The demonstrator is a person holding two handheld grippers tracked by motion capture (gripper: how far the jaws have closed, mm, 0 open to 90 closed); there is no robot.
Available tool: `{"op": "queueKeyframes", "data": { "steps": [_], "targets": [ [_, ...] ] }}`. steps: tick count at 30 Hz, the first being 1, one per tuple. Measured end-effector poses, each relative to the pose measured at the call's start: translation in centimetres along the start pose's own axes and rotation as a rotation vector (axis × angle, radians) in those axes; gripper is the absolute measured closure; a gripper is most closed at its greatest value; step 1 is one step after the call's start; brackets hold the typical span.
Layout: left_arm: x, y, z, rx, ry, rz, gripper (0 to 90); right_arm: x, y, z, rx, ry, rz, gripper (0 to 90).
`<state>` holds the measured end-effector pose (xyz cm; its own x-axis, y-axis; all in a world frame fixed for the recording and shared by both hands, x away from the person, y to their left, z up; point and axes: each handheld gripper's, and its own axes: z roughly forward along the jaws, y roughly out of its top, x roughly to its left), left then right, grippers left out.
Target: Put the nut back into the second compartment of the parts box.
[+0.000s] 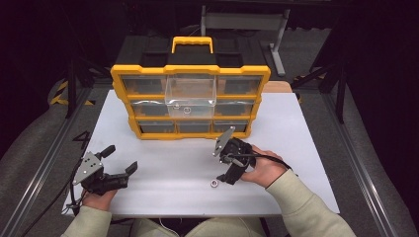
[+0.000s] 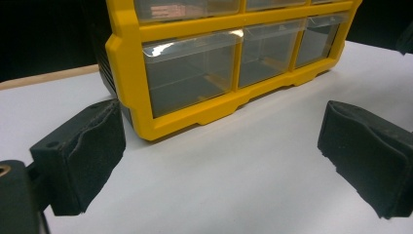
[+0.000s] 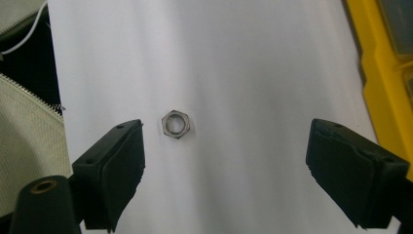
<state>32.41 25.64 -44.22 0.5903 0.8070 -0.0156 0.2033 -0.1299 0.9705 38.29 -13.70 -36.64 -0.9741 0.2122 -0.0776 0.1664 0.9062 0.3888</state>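
Observation:
A small steel hex nut lies on the white table near its front edge. My right gripper points down at it, jaws wide apart. In the right gripper view the nut lies flat between the jaws, closer to the left pad, with the right gripper touching nothing. My left gripper rests at the front left, open and empty; the left gripper faces the bottom corner of the yellow drawer organiser.
The yellow and black organiser stands at the table's back middle. Its top middle clear drawer is pulled out, with small metal pieces inside. The person's sleeves enter from the bottom edge.

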Motion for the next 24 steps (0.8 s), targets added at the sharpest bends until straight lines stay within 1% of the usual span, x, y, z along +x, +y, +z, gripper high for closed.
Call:
{"op": "queueKeyframes", "data": {
  "steps": [4, 5, 6, 9, 12, 14, 15, 16, 18, 19, 21, 22, 23, 24],
  "targets": [
    [-0.1, 0.0, 0.1, 0.003, -0.003, 0.003, 4.3, 0.3, 0.0, 1.0, 0.011, 0.017, -0.008, 14.5],
    [-0.1, 0.0, 0.1, 0.002, -0.005, 0.004, 4.3, 0.4, 0.0, 1.3, 0.015, 0.015, -0.009, 14.5],
    [-0.1, 0.1, 0.1, 0.003, -0.005, 0.005, 4.3, 0.5, 0.0, 1.5, 0.019, 0.027, -0.006, 14.5],
    [-0.1, 0.0, 0.2, -0.001, -0.006, 0.001, 4.3, 0.9, 0.1, 2.2, 0.034, 0.037, -0.006, 14.6],
    [-0.1, 0.1, 0.2, 0.001, -0.007, 0.002, 4.3, 1.1, 0.2, 2.8, 0.035, 0.051, -0.018, 16.8],
    [-0.1, 0.1, 0.2, 0.001, -0.007, 0.002, 4.3, 1.2, 0.2, 3.0, 0.037, 0.052, -0.023, 17.8],
    [-0.1, 0.1, 0.2, 0.002, -0.008, 0.001, 4.3, 1.3, 0.2, 3.2, 0.039, 0.06, -0.027, 19.2],
    [-0.1, 0.0, 0.2, 0.002, -0.008, 0.002, 4.3, 1.5, 0.3, 3.6, 0.049, 0.087, -0.03, 25.8],
    [0.0, 0.0, 0.2, 0.003, -0.007, 0.002, 4.3, 1.7, 0.4, 4.0, 0.062, 0.087, -0.04, 29.8],
    [0.0, 0.0, 0.2, 0.003, -0.007, 0.002, 4.3, 1.7, 0.4, 4.0, 0.062, 0.087, -0.04, 29.8],
    [-0.1, 0.0, 0.2, 0.002, -0.007, 0.001, 4.3, 1.8, 0.5, 4.4, 0.072, 0.093, -0.051, 36.4],
    [-0.1, 0.1, 0.2, 0.001, -0.006, 0.002, 4.3, 1.9, 0.5, 4.6, 0.086, 0.094, -0.042, 39.8],
    [-0.1, 0.1, 0.2, 0.001, -0.006, 0.002, 4.3, 1.8, 0.5, 4.9, 0.085, 0.1, -0.056, 43.1],
    [-0.1, 0.1, 0.2, 0.001, -0.005, 0.002, 4.3, 1.8, 0.5, 5.1, 0.092, 0.111, -0.054, 45.8]
  ]
}}
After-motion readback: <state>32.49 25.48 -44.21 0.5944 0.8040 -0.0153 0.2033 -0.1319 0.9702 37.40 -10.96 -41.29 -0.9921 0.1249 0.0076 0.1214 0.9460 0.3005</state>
